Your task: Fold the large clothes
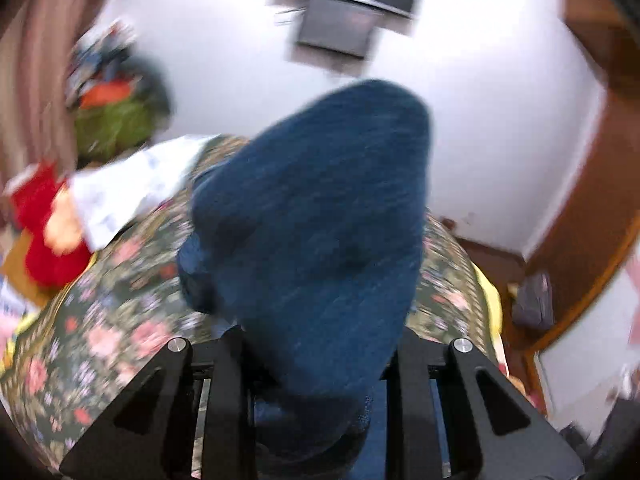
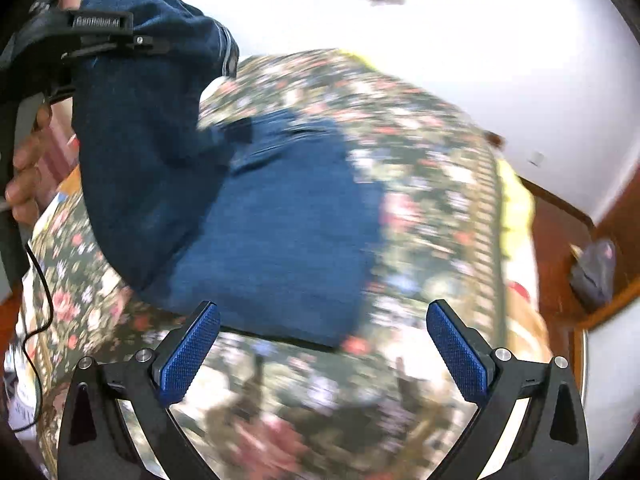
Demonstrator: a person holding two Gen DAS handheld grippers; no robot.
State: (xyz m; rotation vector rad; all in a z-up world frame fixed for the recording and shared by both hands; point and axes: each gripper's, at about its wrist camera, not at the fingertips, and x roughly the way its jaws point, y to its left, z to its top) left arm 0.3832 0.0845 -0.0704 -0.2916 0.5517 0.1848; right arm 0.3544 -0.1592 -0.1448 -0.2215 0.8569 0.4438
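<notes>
Left gripper [image 1: 316, 360] clamped on lifted blue garment [image 2: 256, 216], right gripper [image 2: 322, 344] w/ fingers apart just short of its near hem: thick bunch could slip out, collapsing the fold.

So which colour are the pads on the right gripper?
Blue pads, textured, clearest in the right wrist view.

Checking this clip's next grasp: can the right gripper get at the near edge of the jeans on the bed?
Probably yes. The right gripper is open and empty just short of the jeans edge, with only floral bedspread between. The left gripper lifts the other end, off to the side.
</notes>
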